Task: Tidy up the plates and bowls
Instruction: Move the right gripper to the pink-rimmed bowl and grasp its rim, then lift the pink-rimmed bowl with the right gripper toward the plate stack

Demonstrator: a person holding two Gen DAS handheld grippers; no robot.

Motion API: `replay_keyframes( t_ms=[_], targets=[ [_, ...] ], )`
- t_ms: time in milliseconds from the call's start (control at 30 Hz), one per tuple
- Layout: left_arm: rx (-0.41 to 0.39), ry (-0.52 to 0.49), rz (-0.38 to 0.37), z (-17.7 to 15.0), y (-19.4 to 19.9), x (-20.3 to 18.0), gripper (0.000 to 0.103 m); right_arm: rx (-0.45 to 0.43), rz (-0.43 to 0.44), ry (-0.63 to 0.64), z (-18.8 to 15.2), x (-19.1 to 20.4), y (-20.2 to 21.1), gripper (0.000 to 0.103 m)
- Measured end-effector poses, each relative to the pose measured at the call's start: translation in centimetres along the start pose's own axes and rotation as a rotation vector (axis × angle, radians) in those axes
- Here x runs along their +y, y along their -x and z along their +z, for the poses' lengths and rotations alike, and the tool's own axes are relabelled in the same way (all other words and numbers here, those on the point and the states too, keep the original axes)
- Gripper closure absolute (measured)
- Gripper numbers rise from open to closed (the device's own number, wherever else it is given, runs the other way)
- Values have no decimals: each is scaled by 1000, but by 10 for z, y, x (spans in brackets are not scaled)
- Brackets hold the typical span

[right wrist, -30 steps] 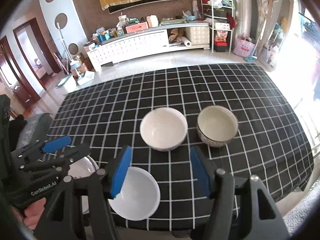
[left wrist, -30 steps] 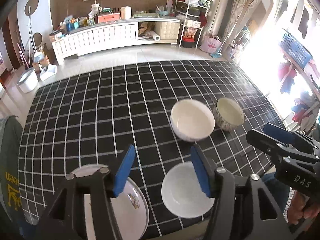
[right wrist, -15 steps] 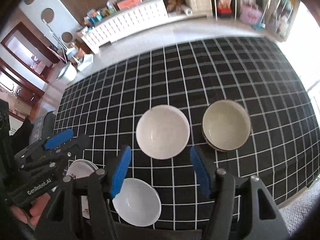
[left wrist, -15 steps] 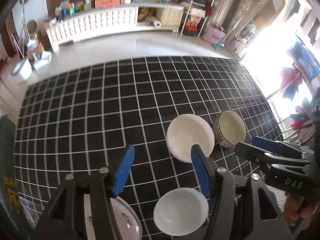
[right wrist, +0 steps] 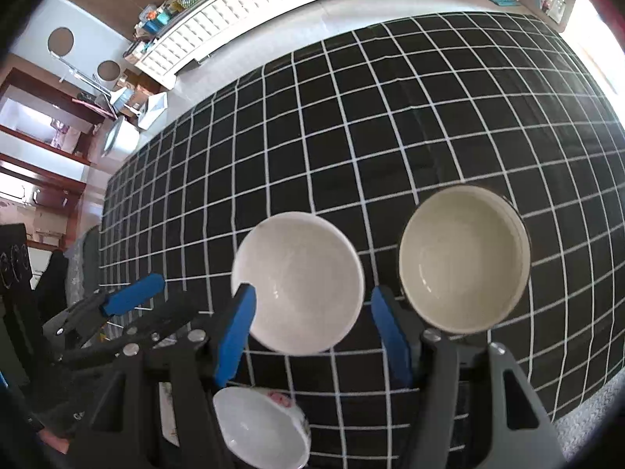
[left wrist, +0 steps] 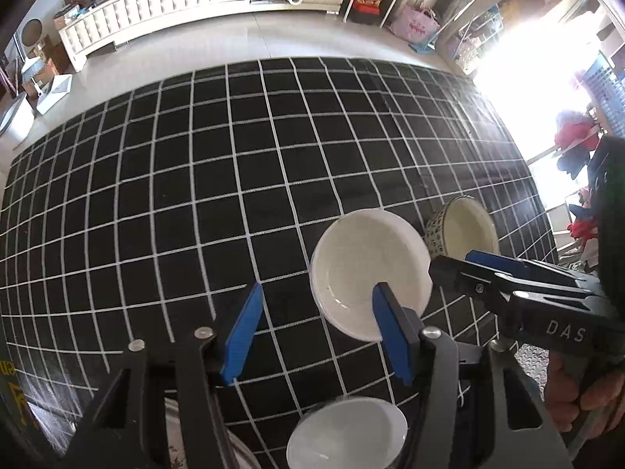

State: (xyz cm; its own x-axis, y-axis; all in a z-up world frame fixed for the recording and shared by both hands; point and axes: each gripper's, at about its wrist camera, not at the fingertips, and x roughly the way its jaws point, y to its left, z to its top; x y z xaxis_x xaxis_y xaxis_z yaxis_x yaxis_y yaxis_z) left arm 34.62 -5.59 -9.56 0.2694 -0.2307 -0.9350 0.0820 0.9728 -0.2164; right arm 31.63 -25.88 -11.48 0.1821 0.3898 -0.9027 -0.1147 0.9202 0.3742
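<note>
Three bowls stand on the black checked tablecloth (left wrist: 195,203). A plain white bowl (right wrist: 300,285) sits in the middle, a patterned bowl (right wrist: 465,262) to its right, and a small flowered bowl (right wrist: 261,426) at the near edge. My right gripper (right wrist: 312,305) hovers over the white bowl with its jaws closing, and neither pad touches the bowl. My left gripper (left wrist: 316,312) hangs above bare cloth just left of the white bowl (left wrist: 367,269). Its jaws are closing on nothing, and its right finger overlaps the bowl's near rim in view. A plate (left wrist: 238,449) shows only as a rim under the left gripper.
In the left wrist view the patterned bowl (left wrist: 465,230) and the small bowl (left wrist: 347,434) flank the right gripper (left wrist: 488,269), held by a hand (left wrist: 578,398). The left gripper (right wrist: 133,301) shows in the right wrist view. A white cabinet (left wrist: 156,4) stands beyond the table.
Both grippers have moved forward and down and now tilt more steeply at the table. The bowls look larger and nearer. The plate has slid almost out of view.
</note>
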Motion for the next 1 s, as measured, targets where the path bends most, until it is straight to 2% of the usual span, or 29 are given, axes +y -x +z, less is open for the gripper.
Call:
replay_keyframes(
  t_ms=[200,233,300,367,433,533,600,700,867,1000],
  targets=[
    [76,37,-22,4,-38,8,59,31,-11,-7,5,-9,-19,55],
    [82,41,-22,4,-41,9,65,38,-15,-7,5,-10,-23,56],
    [96,43,-23,3,-49,10,67,46,-23,0,6,-11,-26,59],
    [96,41,-18,2,-54,11,76,37,-50,29,5,-11,-28,61],
    [94,32,-11,1,-58,11,83,31,-69,52,1,-11,-29,67],
    [97,29,-23,-1,-62,12,85,25,-92,53,-3,-14,-29,79],
    [101,15,-19,-5,-65,10,85,51,-102,32,-5,-20,-32,87],
    [108,-6,-16,-9,-70,8,88,49,-106,33,-10,-26,-33,91],
    [98,-29,1,-9,-75,-2,94,26,-166,83,-18,-20,-32,93],
    [94,-40,40,-9,-76,-12,95,18,-180,83,-24,-18,-28,94]
  ],
)
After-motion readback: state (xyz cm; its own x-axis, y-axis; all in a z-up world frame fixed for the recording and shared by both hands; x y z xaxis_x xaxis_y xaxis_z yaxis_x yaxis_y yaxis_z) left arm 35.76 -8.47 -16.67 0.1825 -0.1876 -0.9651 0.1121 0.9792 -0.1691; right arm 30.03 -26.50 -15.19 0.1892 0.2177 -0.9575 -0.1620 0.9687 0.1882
